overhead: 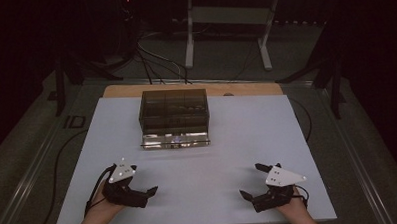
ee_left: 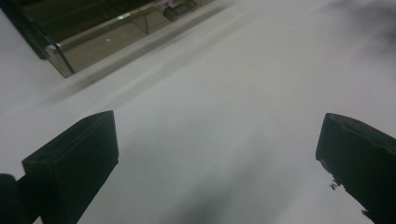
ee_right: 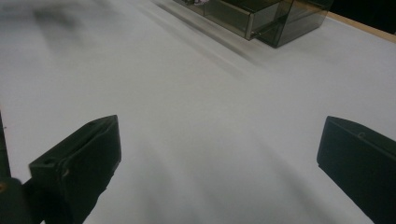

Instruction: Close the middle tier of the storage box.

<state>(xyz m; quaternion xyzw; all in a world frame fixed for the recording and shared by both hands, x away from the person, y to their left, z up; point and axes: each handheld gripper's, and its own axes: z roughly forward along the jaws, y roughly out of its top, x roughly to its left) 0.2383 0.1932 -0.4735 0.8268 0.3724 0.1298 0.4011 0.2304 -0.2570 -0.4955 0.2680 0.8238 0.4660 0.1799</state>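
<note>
A smoky see-through box (overhead: 174, 115) with a drawer-like front stands at the middle back of the white board (overhead: 199, 177). My left gripper (overhead: 144, 180) rests near the board's front left, open and holding nothing, pointing right and toward the box. My right gripper (overhead: 251, 180) lies at the front right, also open and holding nothing, pointing left. In the left gripper view the jaws stand wide apart over bare board (ee_left: 219, 93), with the box (ee_left: 93, 32) at the top left. In the right gripper view the box (ee_right: 261, 16) sits at the top right, far beyond the wide jaws.
A wooden table edge (overhead: 125, 90) runs behind the board. Cables (overhead: 155, 63) and a white metal stand (overhead: 228, 21) lie on the floor beyond. Dark posts (overhead: 60, 82) flank the table. A hand holds each gripper at the front edge.
</note>
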